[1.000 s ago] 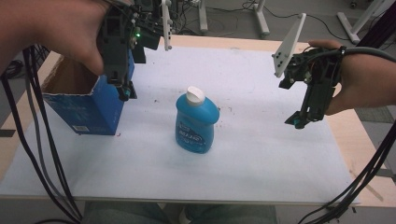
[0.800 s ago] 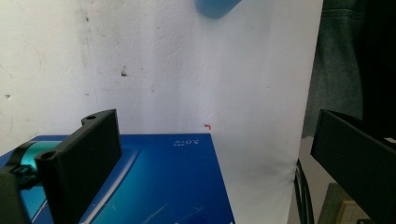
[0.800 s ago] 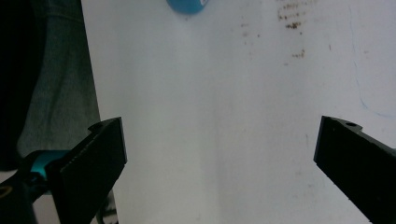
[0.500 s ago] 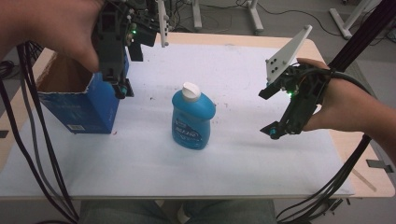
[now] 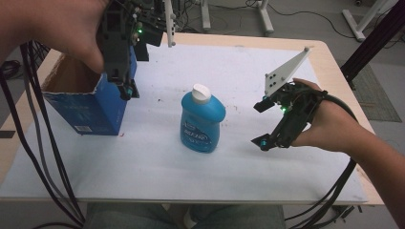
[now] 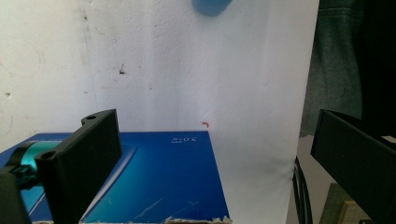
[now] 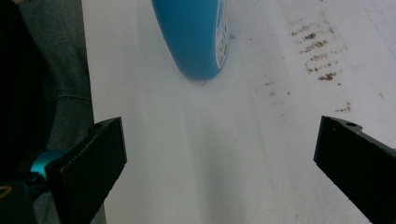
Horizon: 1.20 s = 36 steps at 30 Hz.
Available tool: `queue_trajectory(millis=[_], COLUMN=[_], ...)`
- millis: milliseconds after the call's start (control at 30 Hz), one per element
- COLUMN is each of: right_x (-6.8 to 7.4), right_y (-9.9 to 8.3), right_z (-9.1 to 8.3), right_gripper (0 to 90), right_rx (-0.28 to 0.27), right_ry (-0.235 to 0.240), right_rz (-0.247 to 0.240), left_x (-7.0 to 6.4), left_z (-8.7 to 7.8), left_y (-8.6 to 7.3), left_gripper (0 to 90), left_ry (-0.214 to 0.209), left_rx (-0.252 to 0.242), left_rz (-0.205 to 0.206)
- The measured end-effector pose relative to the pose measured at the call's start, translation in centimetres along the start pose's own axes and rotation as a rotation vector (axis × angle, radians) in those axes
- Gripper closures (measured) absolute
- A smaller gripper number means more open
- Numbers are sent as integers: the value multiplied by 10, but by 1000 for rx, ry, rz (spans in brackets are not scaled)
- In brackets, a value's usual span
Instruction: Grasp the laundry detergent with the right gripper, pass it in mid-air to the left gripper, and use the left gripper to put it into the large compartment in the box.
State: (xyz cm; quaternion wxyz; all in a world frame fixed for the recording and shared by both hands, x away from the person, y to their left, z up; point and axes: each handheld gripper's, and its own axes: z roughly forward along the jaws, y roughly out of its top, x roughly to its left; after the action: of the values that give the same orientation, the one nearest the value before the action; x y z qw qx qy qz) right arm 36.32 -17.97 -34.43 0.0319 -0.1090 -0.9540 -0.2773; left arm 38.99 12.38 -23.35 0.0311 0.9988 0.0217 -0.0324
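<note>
Standing well ahead of the right gripper [image 5: 261, 125], jaws wide apart; blue bottle [image 5: 201, 123] untouched.

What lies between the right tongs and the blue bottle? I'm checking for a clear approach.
Nothing: bare white table cover separates the right tongs from the blue bottle, as the high view shows; the right gripper view adds only faint brown stains.

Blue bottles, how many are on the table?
1. The blue bottle with a white cap stands upright mid-table, between the blue cardboard box and the right gripper. The box's inside is partly hidden.
</note>
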Motion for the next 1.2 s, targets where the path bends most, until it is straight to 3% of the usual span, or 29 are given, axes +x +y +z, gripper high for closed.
queue_trajectory(millis=[200, 567, 900, 1200], right_x=[1, 6, 12, 15], right_y=[0, 8, 16, 20], right_z=[13, 37, 59, 74], right_gripper=[14, 14, 15, 14], right_rx=[-33, -143, -240, -294], right_ry=[17, 15, 29, 30], right_rz=[12, 41, 39, 54], left_x=[-1, -2, -1, -1], left_z=[0, 2, 4, 6], left_y=[1, 1, -1, -3], left_gripper=[17, 17, 17, 17], left_ry=[3, 2, -2, -5], left_rx=[2, -9, -12, -14], left_rz=[1, 15, 17, 12])
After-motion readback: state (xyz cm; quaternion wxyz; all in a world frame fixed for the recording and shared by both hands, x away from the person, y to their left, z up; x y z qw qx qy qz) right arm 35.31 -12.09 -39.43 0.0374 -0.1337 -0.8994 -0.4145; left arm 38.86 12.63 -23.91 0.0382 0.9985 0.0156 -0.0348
